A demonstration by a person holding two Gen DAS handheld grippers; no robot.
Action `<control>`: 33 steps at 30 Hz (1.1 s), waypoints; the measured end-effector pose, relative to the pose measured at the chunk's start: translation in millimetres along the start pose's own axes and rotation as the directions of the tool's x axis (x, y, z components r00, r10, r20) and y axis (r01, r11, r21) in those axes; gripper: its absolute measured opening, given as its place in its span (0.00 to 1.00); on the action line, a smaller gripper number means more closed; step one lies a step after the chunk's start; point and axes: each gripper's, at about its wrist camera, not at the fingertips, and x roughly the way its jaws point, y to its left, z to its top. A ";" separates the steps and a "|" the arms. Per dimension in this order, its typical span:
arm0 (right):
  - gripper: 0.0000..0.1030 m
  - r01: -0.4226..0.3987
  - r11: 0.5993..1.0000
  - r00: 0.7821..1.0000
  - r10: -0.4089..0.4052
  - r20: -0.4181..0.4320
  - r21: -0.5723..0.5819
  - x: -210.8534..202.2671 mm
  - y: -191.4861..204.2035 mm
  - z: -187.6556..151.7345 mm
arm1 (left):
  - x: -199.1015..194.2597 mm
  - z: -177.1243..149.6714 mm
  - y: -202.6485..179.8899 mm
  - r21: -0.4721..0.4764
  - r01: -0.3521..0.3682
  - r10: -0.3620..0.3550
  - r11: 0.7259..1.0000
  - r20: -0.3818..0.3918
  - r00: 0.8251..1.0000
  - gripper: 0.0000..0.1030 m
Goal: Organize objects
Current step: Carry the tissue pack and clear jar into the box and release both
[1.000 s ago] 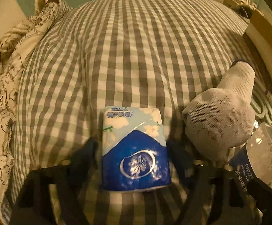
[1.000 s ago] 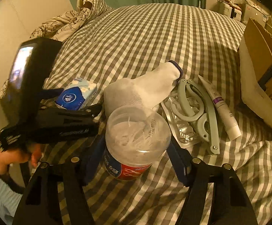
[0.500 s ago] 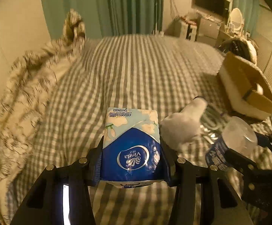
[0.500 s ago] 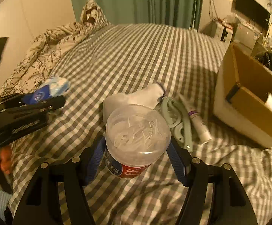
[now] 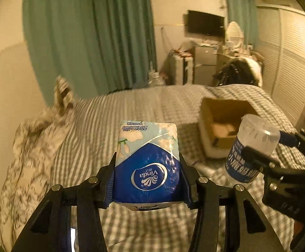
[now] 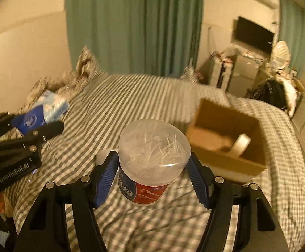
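From the left wrist camera, our left gripper (image 5: 147,178) holds the Vinda tissue pack (image 5: 146,163) clamped between both blue pads, lifted above the checked bedspread (image 5: 118,113). At about two o'clock from the pack sits the open cardboard box (image 5: 207,124) on the bed, its inside blurred. At three o'clock, our right gripper (image 5: 263,147) carries the clear-lidded jar (image 5: 251,149), its fingers pressed to the jar's sides. A patterned duvet (image 5: 30,147) lies bunched at nine o'clock, and green curtains (image 5: 89,33) hang at twelve.

From the right wrist camera, our right gripper (image 6: 153,174) grips the jar (image 6: 152,163) by its sides, white sticks showing through the lid, the jar raised over the bedspread (image 6: 118,100). The cardboard box (image 6: 255,163) lies at about two o'clock, just beyond the jar, with a pale roll (image 6: 240,145) leaning inside it. At nine o'clock, our left gripper (image 6: 37,124) keeps the tissue pack (image 6: 41,113) pinched between its fingers, in the air.
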 end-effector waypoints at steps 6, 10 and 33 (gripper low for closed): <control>0.63 0.093 0.995 0.992 -0.096 0.076 0.045 -27.8 -59.9 20.2 | 5.2 40.5 -62.5 0.063 0.068 -0.071 0.996 0.045 0.996 0.49; 0.63 0.145 0.986 0.985 -0.152 0.086 0.082 -27.3 -103.0 31.5 | 20.3 60.7 -104.9 0.111 0.107 -0.113 0.988 0.049 0.992 0.49; 0.63 0.184 0.959 0.981 -0.168 -0.092 0.216 111.6 -230.1 16.4 | 203.0 77.7 -195.9 0.160 0.265 -0.241 0.951 -0.155 0.958 0.55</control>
